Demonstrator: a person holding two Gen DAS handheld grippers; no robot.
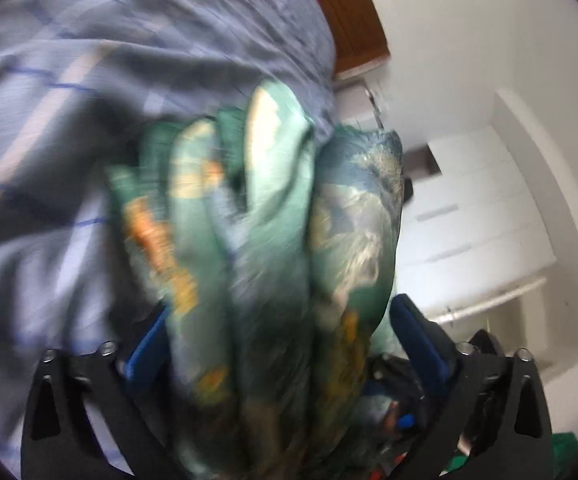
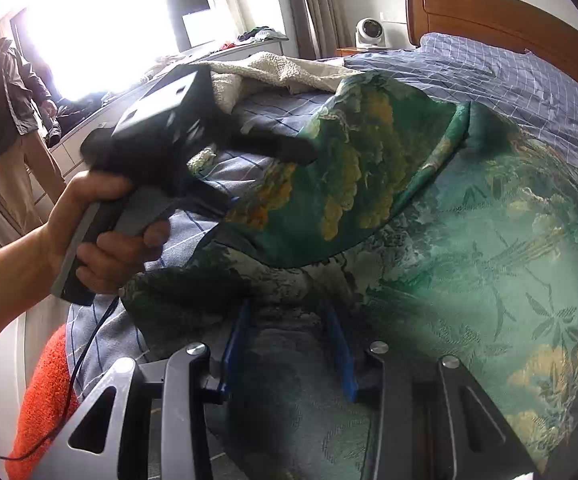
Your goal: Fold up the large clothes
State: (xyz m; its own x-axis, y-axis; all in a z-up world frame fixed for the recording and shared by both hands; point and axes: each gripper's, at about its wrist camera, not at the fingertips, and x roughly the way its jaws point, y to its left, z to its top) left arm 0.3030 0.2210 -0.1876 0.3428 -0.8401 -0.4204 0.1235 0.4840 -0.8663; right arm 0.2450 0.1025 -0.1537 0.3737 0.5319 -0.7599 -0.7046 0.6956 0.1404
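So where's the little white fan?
In the right wrist view, the fan sits top centre on a bedside table, just left of the wooden headboard and right of the curtains.

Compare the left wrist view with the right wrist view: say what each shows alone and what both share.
Only the left wrist view shows the white drawers and the left gripper's wide-apart blue fingers with bunched cloth between them. Only the right wrist view shows the hand holding that gripper, a bystander, the cream blanket and the right gripper on the cloth. Both show the green patterned garment on the blue checked bedding.
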